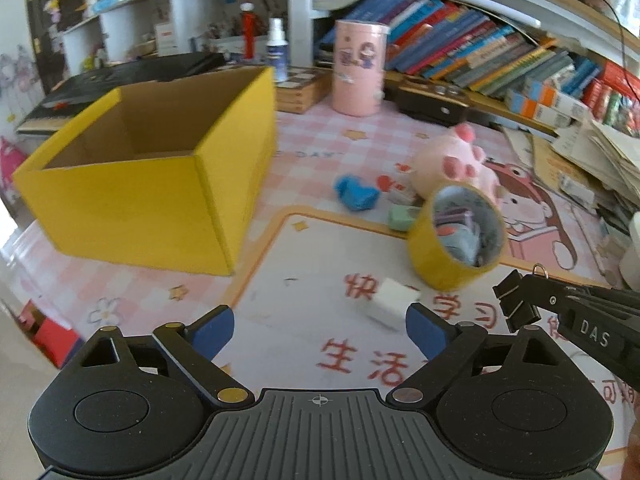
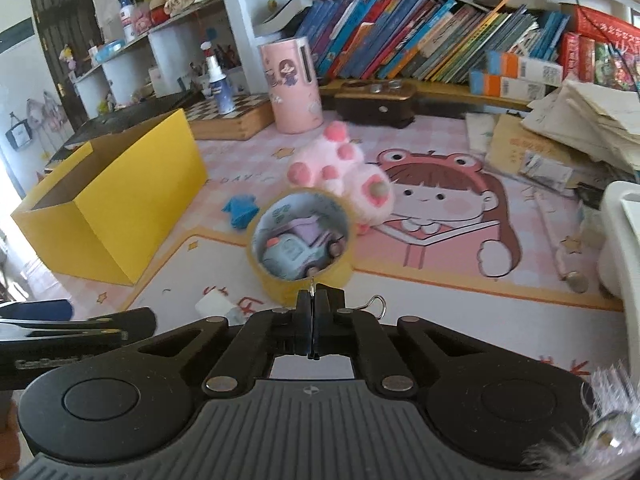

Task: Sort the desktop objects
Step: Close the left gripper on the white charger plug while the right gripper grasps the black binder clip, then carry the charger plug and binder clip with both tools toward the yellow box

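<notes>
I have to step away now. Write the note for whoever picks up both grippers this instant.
Right gripper: shut on a black binder clip, held above the mat.
Left gripper: open, holding nothing; the white eraser lies on the mat between its fingers.
Yellow box: open, to the left; no items visible inside from here.
Still on the mat: yellow tape roll, blue piece, green block, pink plush, toy car behind the roll.
Done: clip picked up. Left: everything else, seemingly into the box.

Yellow box (image 1: 132, 208), pink checked mat (image 1: 304, 136)
</notes>
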`<action>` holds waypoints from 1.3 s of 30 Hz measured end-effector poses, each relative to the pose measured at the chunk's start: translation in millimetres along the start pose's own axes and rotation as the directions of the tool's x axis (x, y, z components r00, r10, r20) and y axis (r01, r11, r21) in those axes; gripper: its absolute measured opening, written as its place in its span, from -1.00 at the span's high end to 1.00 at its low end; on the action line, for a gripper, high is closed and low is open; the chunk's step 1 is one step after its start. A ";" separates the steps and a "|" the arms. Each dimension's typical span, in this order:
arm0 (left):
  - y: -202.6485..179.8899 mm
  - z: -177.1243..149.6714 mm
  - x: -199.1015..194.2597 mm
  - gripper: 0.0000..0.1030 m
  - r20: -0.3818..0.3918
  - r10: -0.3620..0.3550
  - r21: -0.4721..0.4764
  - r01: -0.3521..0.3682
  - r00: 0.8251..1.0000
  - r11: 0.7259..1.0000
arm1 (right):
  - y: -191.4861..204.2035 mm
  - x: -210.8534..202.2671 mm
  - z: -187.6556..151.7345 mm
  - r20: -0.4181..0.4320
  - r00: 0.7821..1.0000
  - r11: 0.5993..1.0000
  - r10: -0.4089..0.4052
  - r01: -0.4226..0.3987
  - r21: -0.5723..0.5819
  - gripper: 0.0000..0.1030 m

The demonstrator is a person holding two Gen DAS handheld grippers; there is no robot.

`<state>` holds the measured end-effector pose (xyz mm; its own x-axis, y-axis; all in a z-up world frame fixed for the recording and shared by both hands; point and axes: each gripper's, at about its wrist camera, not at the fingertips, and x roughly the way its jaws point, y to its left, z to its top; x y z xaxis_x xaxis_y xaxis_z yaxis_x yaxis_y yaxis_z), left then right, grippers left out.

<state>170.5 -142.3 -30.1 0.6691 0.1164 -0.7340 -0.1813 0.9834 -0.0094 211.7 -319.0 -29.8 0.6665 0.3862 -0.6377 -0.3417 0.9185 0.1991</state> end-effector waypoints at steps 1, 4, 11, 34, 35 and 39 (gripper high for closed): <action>-4.5 1.2 3.3 -0.83 -0.001 -0.007 0.011 0.007 1.000 1.000 | -2.3 -1.0 0.1 0.000 1.000 1.000 -0.001 0.001 0.001 0.97; -14.9 4.1 12.2 -0.83 -0.002 -0.026 0.034 0.026 1.000 0.999 | -11.3 -3.1 0.8 -0.007 1.000 1.000 -0.002 0.002 0.024 0.97; -33.1 5.1 34.7 -0.81 -0.038 -0.059 0.091 0.062 0.998 0.994 | -22.9 -8.4 0.1 0.003 0.999 0.999 -0.032 0.032 0.030 0.97; -37.0 5.3 39.5 0.12 -0.047 -0.099 0.136 0.105 0.994 0.985 | -22.3 -11.4 -1.5 -0.019 1.000 0.999 -0.018 0.018 0.037 0.97; -34.9 6.5 35.6 0.12 -0.038 -0.101 0.129 0.105 0.994 0.986 | -20.8 -11.6 -1.7 -0.020 1.000 0.999 -0.015 0.015 0.035 0.97; -26.2 10.5 19.8 0.12 -0.011 -0.109 0.100 0.109 0.994 0.989 | -13.7 -14.2 -2.1 -0.014 1.000 1.000 0.000 0.000 0.019 0.97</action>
<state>196.1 -164.3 -37.3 0.6769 0.0072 -0.7360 -0.0344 0.9992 -0.0219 205.5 -337.2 -25.1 0.6575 0.3848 -0.6478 -0.3285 0.9201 0.2131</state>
